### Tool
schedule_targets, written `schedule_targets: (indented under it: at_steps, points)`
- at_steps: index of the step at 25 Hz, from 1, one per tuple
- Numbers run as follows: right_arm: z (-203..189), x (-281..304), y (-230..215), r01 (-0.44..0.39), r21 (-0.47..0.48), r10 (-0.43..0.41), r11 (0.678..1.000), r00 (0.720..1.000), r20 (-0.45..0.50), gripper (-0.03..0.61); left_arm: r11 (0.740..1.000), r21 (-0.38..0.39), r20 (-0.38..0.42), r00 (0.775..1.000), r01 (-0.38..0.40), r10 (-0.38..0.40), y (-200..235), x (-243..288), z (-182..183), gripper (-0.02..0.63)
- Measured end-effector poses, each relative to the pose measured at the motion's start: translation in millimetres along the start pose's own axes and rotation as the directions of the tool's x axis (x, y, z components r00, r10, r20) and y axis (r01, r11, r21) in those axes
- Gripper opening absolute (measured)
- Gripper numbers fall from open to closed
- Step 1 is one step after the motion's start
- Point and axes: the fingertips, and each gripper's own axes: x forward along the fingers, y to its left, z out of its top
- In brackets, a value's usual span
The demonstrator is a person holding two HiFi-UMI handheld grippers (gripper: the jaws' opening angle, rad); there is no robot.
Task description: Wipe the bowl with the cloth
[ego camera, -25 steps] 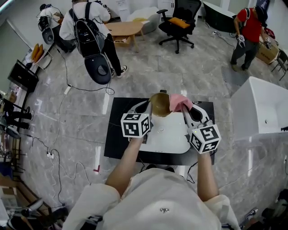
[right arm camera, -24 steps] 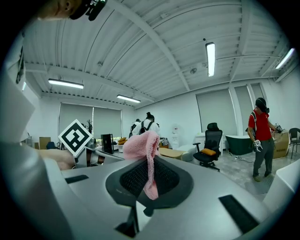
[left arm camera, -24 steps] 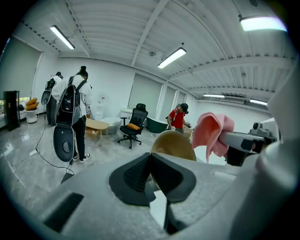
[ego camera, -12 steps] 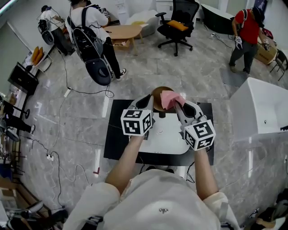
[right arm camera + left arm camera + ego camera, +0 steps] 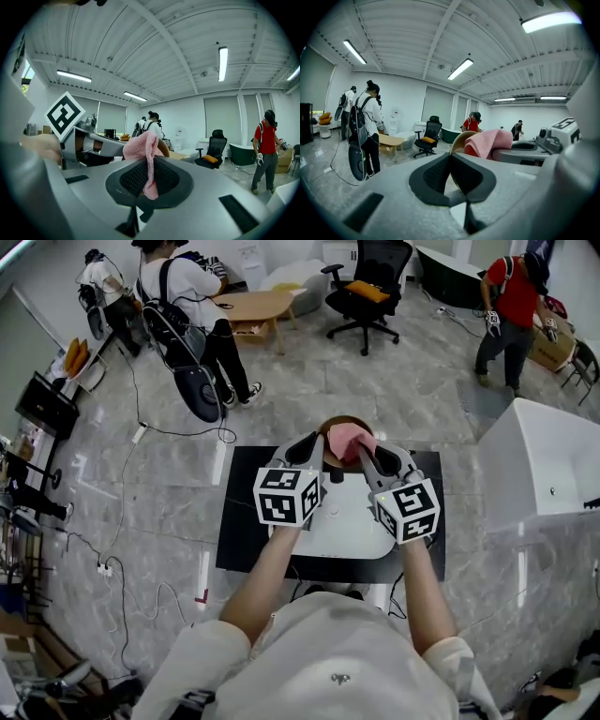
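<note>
The left forearm (image 5: 269, 566) and the right forearm (image 5: 418, 589) are stretched forward, bare and side by side. The 2 grippers are held close together, aimed away from the body and nearly level. The left gripper (image 5: 316, 441) is clamped on the rim of the bowl (image 5: 330, 427). The right gripper (image 5: 362, 450) is pinched on the cloth (image 5: 349, 439).

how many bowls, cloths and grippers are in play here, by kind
bowl: 1
cloth: 1
grippers: 2, the left gripper and the right gripper
total: 4
</note>
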Motion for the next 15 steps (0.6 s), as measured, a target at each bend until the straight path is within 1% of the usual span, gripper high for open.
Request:
schedule_targets:
  at_steps: [9, 15]
  points:
    - [-6, 1, -3, 0.033, -0.057, -0.035, 0.998, 0.998, -0.042, 0.015, 1.0, 0.012, 0.036, 0.999, 0.007, -0.007, -9, -5, 9, 0.02]
    - [-20, 6, 2, 0.09, -0.082, -0.101, 0.993, 0.985, -0.137, 0.015, 1.0, 0.021, 0.049, 0.999, 0.016, -0.017, -13, -6, 9, 0.02]
